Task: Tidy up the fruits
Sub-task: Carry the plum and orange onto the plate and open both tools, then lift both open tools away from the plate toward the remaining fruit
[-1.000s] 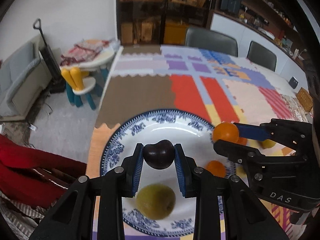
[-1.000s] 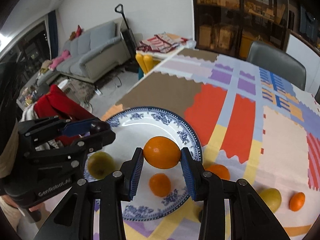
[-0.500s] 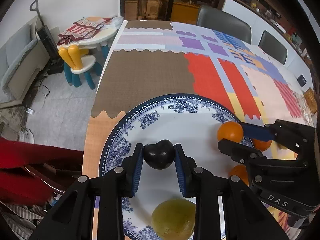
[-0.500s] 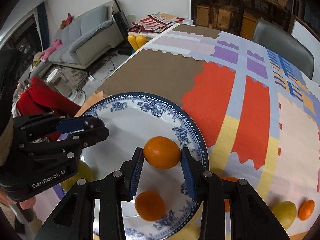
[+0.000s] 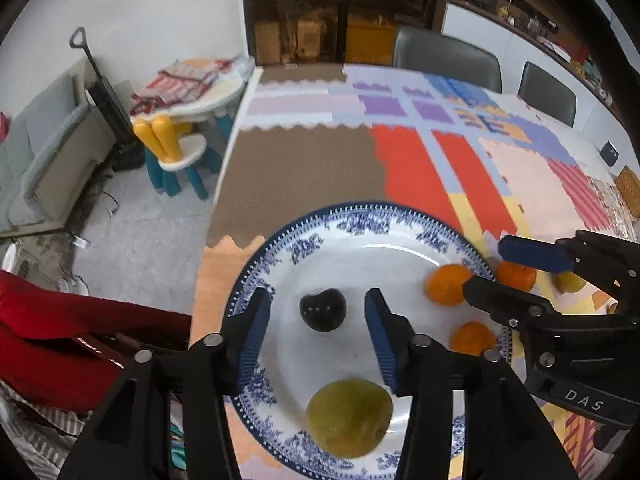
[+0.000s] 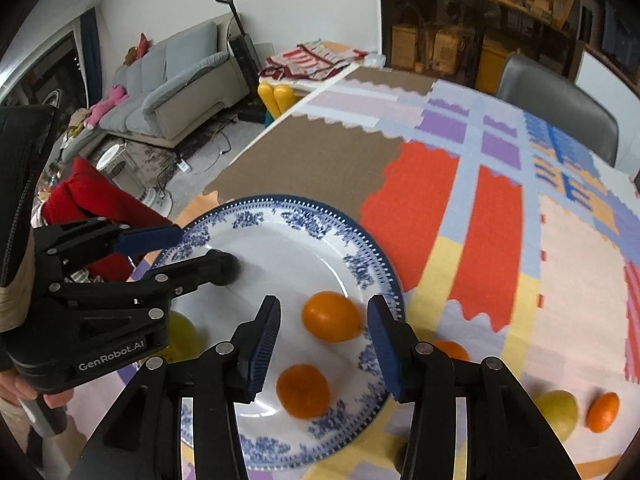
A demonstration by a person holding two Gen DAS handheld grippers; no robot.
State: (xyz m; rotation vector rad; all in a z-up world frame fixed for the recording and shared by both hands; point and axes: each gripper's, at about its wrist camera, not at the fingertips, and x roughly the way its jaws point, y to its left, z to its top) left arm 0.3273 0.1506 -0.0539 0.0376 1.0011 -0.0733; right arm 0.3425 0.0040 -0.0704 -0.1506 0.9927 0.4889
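A blue-and-white plate sits at the table's near corner. My left gripper is opening over it. A dark plum lies on the plate between its pads, with a gap on each side. My right gripper is opening too, and an orange rests free between its pads near the plate's right rim. A second orange and a green fruit also lie on the plate.
On the patchwork tablecloth right of the plate lie another orange, a yellow-green fruit and a small orange. The table edge drops off to the left. Grey chairs stand at the far side.
Both grippers have opened. The plum and the orange, held between the pads before, now lie on the plate. The left gripper's view has tilted back up a little.
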